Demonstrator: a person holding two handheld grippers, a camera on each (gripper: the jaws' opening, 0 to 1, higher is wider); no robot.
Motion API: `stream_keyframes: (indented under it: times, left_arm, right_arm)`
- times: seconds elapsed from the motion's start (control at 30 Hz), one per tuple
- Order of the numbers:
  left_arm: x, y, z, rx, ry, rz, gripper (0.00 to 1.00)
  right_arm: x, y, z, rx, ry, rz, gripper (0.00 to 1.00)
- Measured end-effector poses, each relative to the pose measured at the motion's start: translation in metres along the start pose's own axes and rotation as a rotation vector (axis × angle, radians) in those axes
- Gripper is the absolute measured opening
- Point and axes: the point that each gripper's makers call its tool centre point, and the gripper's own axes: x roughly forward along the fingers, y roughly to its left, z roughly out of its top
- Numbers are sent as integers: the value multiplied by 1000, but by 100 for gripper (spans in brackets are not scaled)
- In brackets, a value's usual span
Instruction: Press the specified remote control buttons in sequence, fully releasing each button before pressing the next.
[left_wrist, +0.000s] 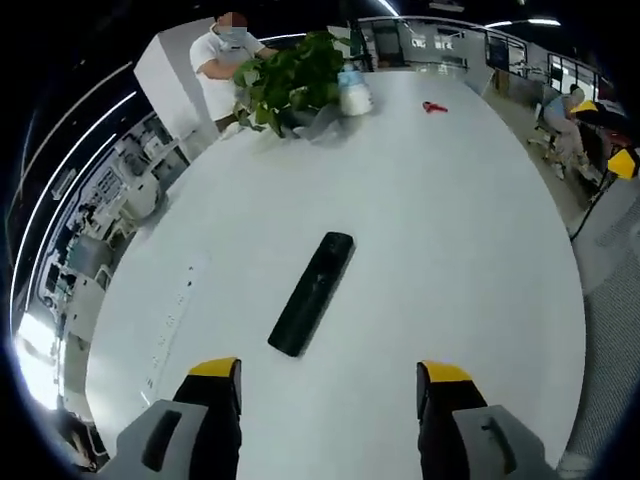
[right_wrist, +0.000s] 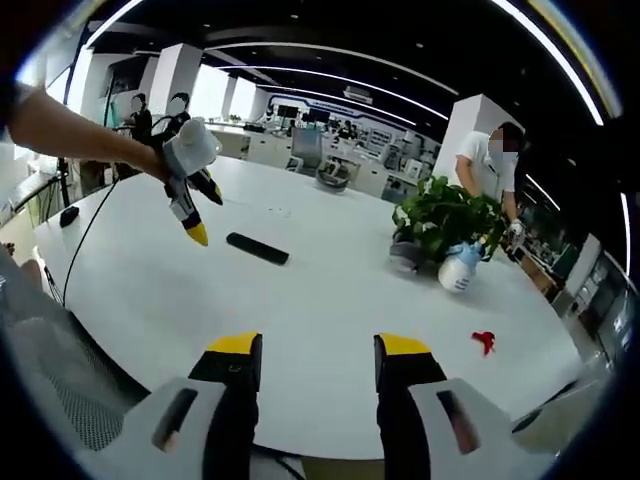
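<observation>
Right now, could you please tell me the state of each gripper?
Left gripper: open, holding nothing, above the remote.
Right gripper: open, holding nothing.

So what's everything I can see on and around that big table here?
table: one, white, oval, underneath everything else
remote control: one, black, lying flat near the middle of the table, untouched
potted plant: one, green leaves, at the far end of the table
spray bottle: one, white with a blue top, beside the plant
small object: one, red, on the table past the plant; too small to identify
person: one, white shirt, standing behind the plant
left gripper: one, grey with yellow tips, open, held above the table short of the remote
right gripper: one, grey with yellow tips, open, off to the side over the table edge
</observation>
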Motion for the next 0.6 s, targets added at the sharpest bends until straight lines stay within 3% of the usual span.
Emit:
stream_keyframes:
  times: [0.37,0.6]
  left_arm:
    - [26,19,13,22,11,-54,66]
    - [45,24,14,-72,27,-161,53]
  right_arm:
    - [2,3,-5,-12,27,6,45]
    - [3,-2,-8,0,44,-12,44]
